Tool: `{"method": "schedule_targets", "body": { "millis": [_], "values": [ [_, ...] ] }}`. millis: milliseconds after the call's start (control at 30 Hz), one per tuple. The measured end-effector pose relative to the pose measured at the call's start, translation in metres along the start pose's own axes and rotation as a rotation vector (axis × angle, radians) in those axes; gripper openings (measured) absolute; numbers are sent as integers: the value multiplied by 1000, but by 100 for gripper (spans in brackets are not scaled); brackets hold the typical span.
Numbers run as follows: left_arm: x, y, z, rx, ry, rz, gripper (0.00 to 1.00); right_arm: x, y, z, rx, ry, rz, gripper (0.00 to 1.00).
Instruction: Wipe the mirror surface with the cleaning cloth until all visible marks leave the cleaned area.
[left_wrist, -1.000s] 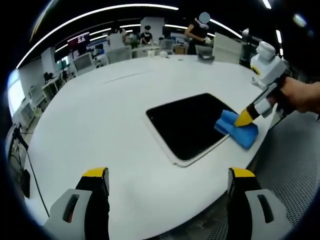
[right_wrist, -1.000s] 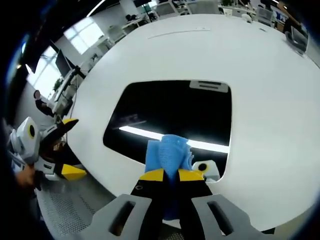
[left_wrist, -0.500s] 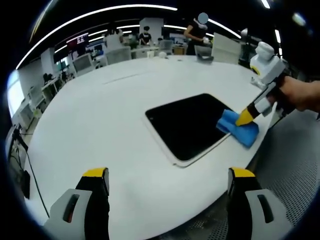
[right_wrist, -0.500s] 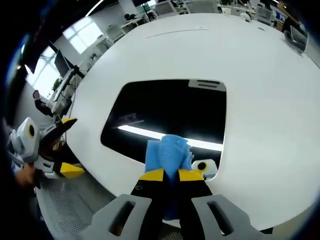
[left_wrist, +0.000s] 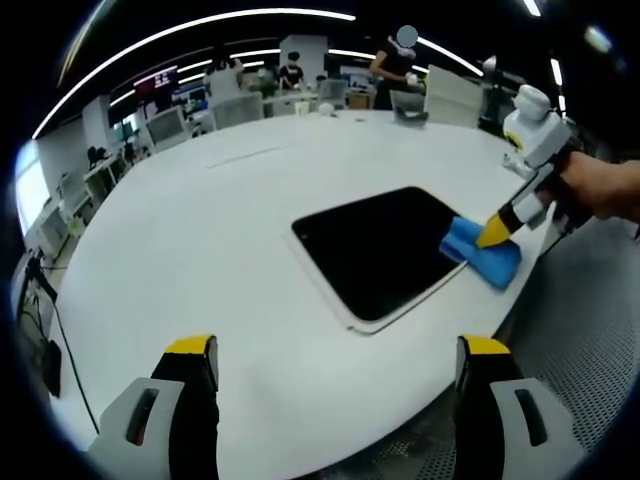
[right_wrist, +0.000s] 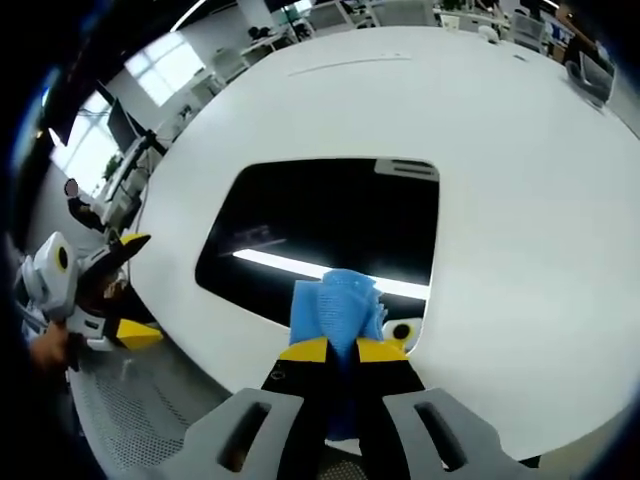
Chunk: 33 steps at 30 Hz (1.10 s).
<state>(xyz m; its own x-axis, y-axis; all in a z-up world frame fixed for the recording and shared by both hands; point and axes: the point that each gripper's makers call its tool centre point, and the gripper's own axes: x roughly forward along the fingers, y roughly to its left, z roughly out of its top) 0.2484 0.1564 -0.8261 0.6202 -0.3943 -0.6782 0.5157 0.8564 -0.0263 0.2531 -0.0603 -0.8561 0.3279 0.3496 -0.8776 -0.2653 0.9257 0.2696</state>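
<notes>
Cloth nearer mirror corner (right gripper clamped).

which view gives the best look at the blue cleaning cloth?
The right gripper view: the blue cleaning cloth sits close up, pinched between the right gripper jaws at the near edge of the dark rectangular mirror. The left gripper view shows it small and far off, at the mirror's corner.
</notes>
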Motion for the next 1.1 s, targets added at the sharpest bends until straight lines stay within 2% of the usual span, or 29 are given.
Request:
{"method": "schedule_targets", "body": {
  "millis": [533, 1100],
  "values": [
    [1, 0, 1, 5, 1, 2, 99, -4, -13, 0, 15, -2, -8, 2],
    [1, 0, 0, 1, -2, -1, 99, -4, -14, -1, 20, 10, -22, 2]
  ]
}}
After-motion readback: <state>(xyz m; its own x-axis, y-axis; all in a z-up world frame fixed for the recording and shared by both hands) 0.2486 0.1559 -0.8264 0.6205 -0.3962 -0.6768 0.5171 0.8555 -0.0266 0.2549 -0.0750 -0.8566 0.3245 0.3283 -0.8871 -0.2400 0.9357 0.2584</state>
